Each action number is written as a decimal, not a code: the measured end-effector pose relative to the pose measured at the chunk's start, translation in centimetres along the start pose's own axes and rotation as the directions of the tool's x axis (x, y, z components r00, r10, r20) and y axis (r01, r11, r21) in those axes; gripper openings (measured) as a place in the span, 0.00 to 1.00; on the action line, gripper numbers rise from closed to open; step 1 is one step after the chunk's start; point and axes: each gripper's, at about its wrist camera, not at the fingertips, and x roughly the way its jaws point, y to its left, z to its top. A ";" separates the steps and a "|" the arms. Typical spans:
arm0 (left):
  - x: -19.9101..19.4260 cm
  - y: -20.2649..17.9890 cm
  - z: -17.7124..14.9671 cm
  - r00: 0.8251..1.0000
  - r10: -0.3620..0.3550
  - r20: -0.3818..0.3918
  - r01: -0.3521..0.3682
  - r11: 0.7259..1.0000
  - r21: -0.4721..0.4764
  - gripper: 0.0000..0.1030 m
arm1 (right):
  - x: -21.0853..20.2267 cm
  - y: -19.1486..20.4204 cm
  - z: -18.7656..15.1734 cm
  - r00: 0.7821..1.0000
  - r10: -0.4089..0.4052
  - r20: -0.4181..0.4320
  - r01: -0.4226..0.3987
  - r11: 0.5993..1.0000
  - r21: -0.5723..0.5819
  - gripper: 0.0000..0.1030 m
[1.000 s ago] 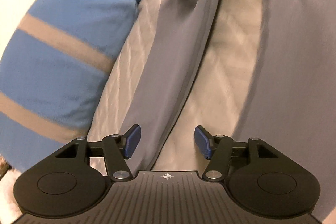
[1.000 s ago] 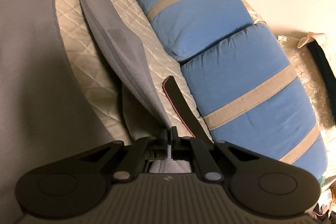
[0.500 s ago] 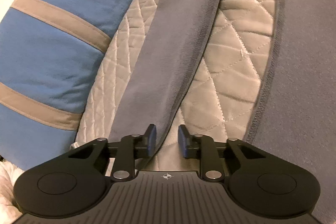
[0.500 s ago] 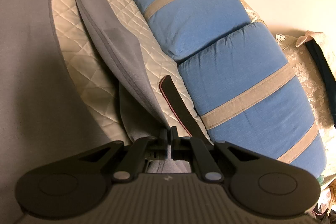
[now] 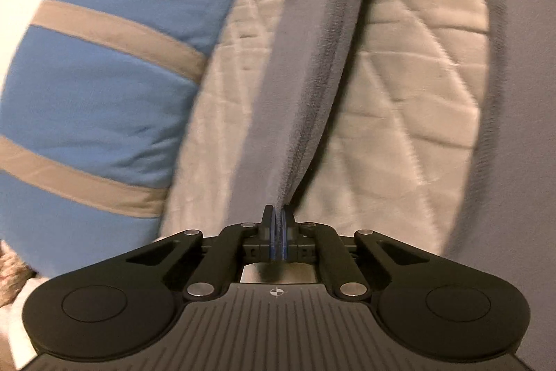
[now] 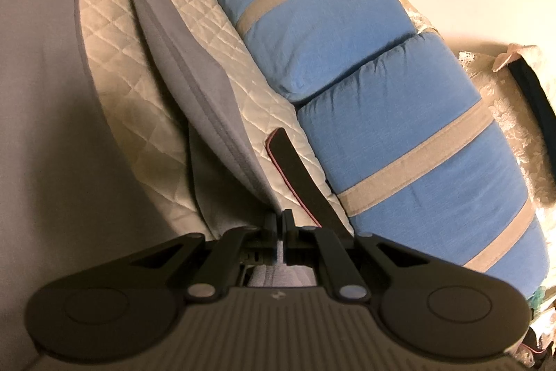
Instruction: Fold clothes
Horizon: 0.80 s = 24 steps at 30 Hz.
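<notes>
Grey garment strip (image 5: 312,58) stretched taut over quilted bed (image 5: 399,93), long axis running 12 o'clock from each gripper. Left gripper (image 5: 278,221) fingers clenched on one end; right gripper (image 6: 278,221) fingers clenched on opposite end. Blue pillows (image 6: 347,23) alongside.

Garment (image 5: 305,65): plain grey, darker grey stitched hem. Bed cover (image 5: 410,99): cream, diamond quilting. 2 pillows (image 6: 410,141): blue with beige stripes. Strap (image 6: 295,172): black, red edging. Grippers: black bodies; left gripper (image 5: 278,225) has blue finger pads. Lace cloth (image 6: 514,127): cream, floral pattern.
</notes>
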 end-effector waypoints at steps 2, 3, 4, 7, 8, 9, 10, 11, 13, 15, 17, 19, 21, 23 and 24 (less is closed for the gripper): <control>-1.0 1.1 -0.4 1.000 0.024 0.008 -0.024 1.000 -0.003 0.03 | -0.3 0.3 0.1 1.000 0.030 0.005 -0.030 1.000 -0.004 0.03; -1.5 1.6 -0.7 0.999 0.031 0.010 -0.031 1.000 -0.002 0.03 | -0.4 0.5 0.1 0.999 0.046 0.007 -0.046 0.999 -0.006 0.02; -1.9 1.8 -0.9 0.999 0.034 0.010 -0.034 0.999 0.003 0.03 | -0.5 0.7 0.2 0.998 0.061 0.010 -0.061 0.998 -0.008 0.03; -3.1 1.7 -1.5 1.000 0.008 0.005 -0.008 1.000 0.025 0.03 | -1.0 1.2 0.3 0.994 0.107 0.016 -0.106 0.994 -0.016 0.03; -3.2 1.3 -1.7 1.000 -0.013 0.004 0.013 0.999 0.031 0.03 | -1.1 1.6 0.1 0.992 0.124 0.012 -0.124 0.992 -0.032 0.03; -3.4 0.9 -1.9 0.999 -0.033 0.003 0.033 0.999 0.037 0.03 | -1.2 2.0 0.0 0.990 0.141 0.004 -0.140 0.989 -0.050 0.03; -3.5 0.4 -2.1 0.999 -0.053 0.000 0.053 0.998 0.042 0.03 | -1.3 2.4 -0.2 0.988 0.157 -0.004 -0.157 0.985 -0.067 0.03; -3.6 -0.1 -2.3 0.998 -0.070 -0.003 0.070 0.997 0.044 0.03 | -1.4 2.7 -0.4 0.986 0.167 -0.010 -0.167 0.983 -0.079 0.02; -3.5 -1.0 -2.7 0.994 -0.105 -0.008 0.106 0.994 0.040 0.03 | -1.5 3.0 -0.5 0.983 0.184 -0.022 -0.185 0.978 -0.094 0.02; -3.3 -1.7 -2.8 0.989 -0.144 -0.015 0.145 0.989 0.033 0.03 | -1.6 3.2 -0.7 0.980 0.197 -0.031 -0.199 0.974 -0.107 0.02; -3.0 -2.1 -2.9 0.986 -0.161 -0.029 0.162 0.986 0.038 0.03 | -1.7 3.5 -0.8 0.978 0.205 -0.039 -0.209 0.971 -0.120 0.02; -2.8 -2.0 -3.1 0.983 -0.173 -0.063 0.176 0.984 0.036 0.05 | -1.6 3.6 -0.9 0.977 0.209 -0.043 -0.213 0.969 -0.128 0.02; -2.6 -1.3 -3.5 0.977 -0.183 -0.112 0.188 0.982 0.032 0.06 | -1.5 3.7 -1.1 0.977 0.211 -0.045 -0.215 0.968 -0.132 0.02; -2.5 0.3 -3.8 0.967 -0.202 -0.154 0.207 0.978 0.019 0.08 | -1.4 3.7 -1.2 0.976 0.215 -0.046 -0.219 0.967 -0.127 0.02; -2.7 1.4 -4.0 0.963 -0.220 -0.158 0.221 0.975 -0.012 0.10 | -1.3 3.7 -1.3 0.976 0.211 -0.046 -0.215 0.969 -0.119 0.06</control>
